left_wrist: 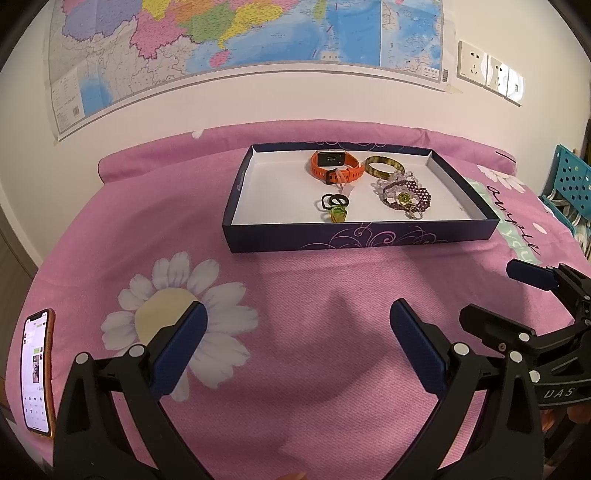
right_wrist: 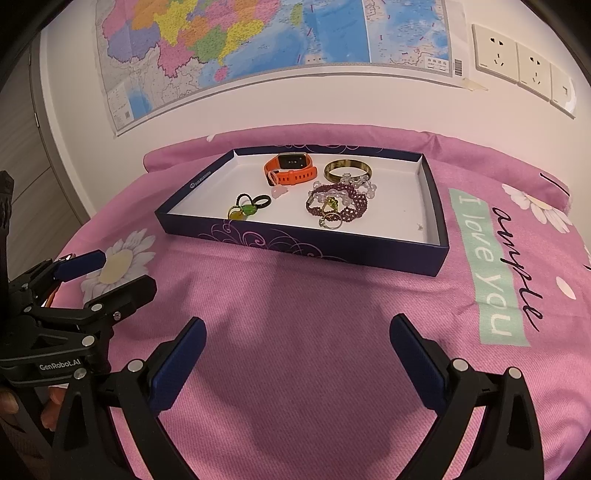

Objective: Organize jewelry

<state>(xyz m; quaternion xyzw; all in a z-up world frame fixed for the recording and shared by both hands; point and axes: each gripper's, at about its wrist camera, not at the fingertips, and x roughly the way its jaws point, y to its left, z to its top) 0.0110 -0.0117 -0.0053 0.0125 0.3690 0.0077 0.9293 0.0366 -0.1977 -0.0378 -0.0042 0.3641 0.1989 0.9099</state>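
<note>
A dark blue shallow box (left_wrist: 354,234) (right_wrist: 295,240) with a white floor lies on the pink bed. In it are an orange watch (left_wrist: 334,166) (right_wrist: 291,170), a brown bangle (left_wrist: 384,166) (right_wrist: 348,169), a purple beaded bracelet (left_wrist: 408,195) (right_wrist: 338,203) with clear beads, small rings (left_wrist: 413,213) (right_wrist: 330,221), and black rings with a green pendant (left_wrist: 336,206) (right_wrist: 248,206). My left gripper (left_wrist: 297,334) (right_wrist: 110,273) is open and empty over the bedspread in front of the box. My right gripper (right_wrist: 297,341) (left_wrist: 502,295) is open and empty beside it.
A phone (left_wrist: 37,373) with a lit screen lies at the bed's left edge. A map (left_wrist: 240,33) and wall sockets (left_wrist: 487,70) are on the wall behind. A teal crate (left_wrist: 572,184) stands at the right of the bed.
</note>
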